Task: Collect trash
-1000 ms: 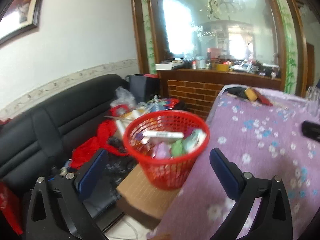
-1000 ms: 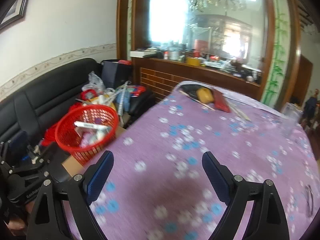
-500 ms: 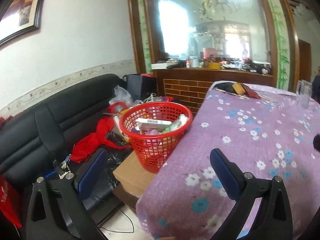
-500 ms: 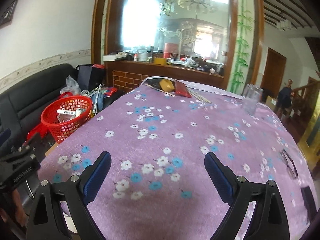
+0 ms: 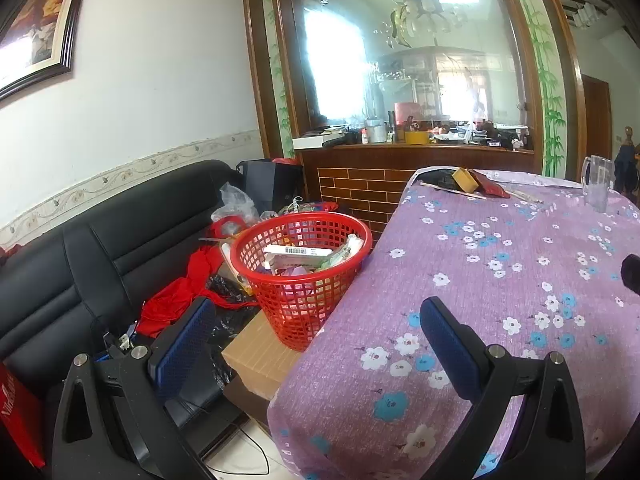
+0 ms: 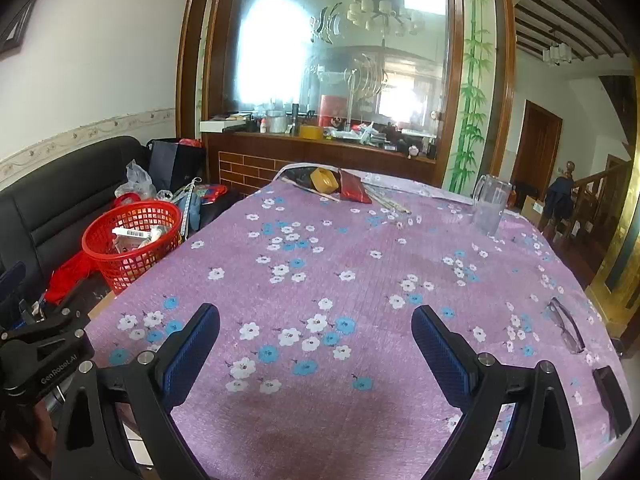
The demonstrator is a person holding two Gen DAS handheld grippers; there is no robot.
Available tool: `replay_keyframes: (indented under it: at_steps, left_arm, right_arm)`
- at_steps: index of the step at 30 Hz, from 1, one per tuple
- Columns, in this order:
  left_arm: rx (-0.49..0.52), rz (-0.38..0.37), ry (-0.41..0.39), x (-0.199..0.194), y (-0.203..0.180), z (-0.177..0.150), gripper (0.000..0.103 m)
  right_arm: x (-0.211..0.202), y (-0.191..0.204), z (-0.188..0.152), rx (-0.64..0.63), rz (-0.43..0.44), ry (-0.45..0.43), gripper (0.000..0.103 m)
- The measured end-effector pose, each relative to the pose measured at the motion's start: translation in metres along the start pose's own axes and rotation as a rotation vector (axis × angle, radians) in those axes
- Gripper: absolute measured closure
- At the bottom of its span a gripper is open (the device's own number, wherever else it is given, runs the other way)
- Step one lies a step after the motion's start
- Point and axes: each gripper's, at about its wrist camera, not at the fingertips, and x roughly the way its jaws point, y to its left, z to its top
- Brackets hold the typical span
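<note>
A red mesh basket (image 5: 296, 312) stands on a cardboard box (image 5: 256, 354) beside the table, with a white barcoded box (image 5: 298, 251) and other wrappers inside. My left gripper (image 5: 316, 306) is open and empty, hovering near the table's corner just short of the basket. My right gripper (image 6: 316, 313) hangs over the purple flowered tablecloth (image 6: 340, 248); its jaws are opening and nothing is between them. In the right wrist view the basket (image 6: 128, 268) sits far left, and the left gripper's black frame (image 6: 40, 356) shows at the lower left edge.
At the table's far end lie a yellow tape roll (image 6: 324, 180), a red packet (image 6: 352, 191) and chopsticks. A glass pitcher (image 6: 488, 208), spectacles (image 6: 566, 326) and a dark phone (image 6: 610, 396) sit to the right. A cluttered black sofa (image 5: 100, 248) lies left of the basket.
Both grippers have drawn back from the basket, which now looks smaller and further left. The right gripper has swung right over the table, and its jaws stand slightly wider.
</note>
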Motion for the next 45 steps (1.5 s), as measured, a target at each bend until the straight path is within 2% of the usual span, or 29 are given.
replay_keyframes:
  at_steps: [45]
  left_arm:
    - [0.022, 0.002, 0.002, 0.0002, -0.0013, 0.0, 0.001]
  right_arm:
    - [0.0089, 0.0034, -0.0052, -0.007, -0.003, 0.029, 0.004]
